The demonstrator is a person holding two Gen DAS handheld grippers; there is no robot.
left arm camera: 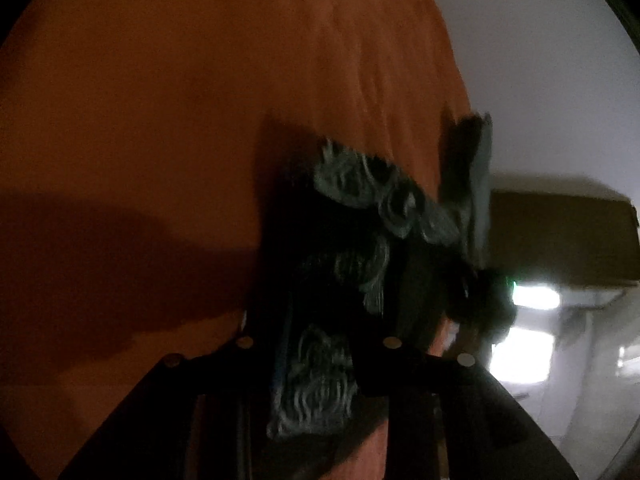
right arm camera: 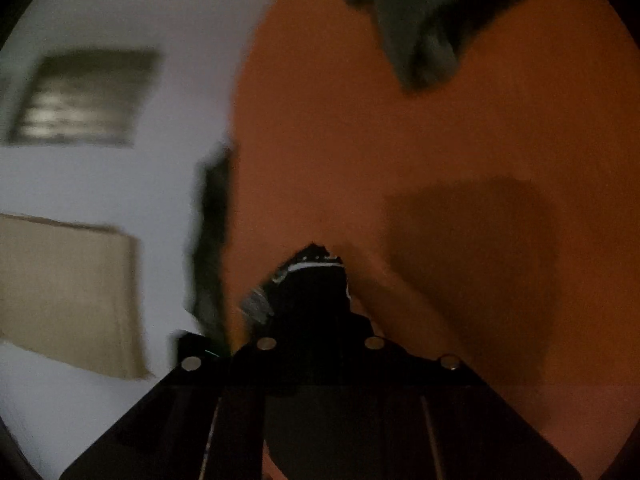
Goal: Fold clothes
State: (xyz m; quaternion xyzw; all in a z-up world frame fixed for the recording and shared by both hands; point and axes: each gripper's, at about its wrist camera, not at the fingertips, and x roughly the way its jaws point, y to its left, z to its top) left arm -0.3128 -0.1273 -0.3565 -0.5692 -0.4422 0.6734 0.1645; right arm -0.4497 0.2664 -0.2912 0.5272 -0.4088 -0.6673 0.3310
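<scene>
garment between the left gripper fingers, over the bedsheet | wall right of the bedsheet, box below it | right view: cloth bunch at the right gripper tip, bedsheet right, wall left, second cloth ahead at top

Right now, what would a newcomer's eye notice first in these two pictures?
First, the orange cloth surface that fills most of both views. Next, the dark garment with a pale swirl pattern, bunched between the left gripper's jaws. In the right wrist view, the right gripper pinches a dark fabric edge.
</scene>
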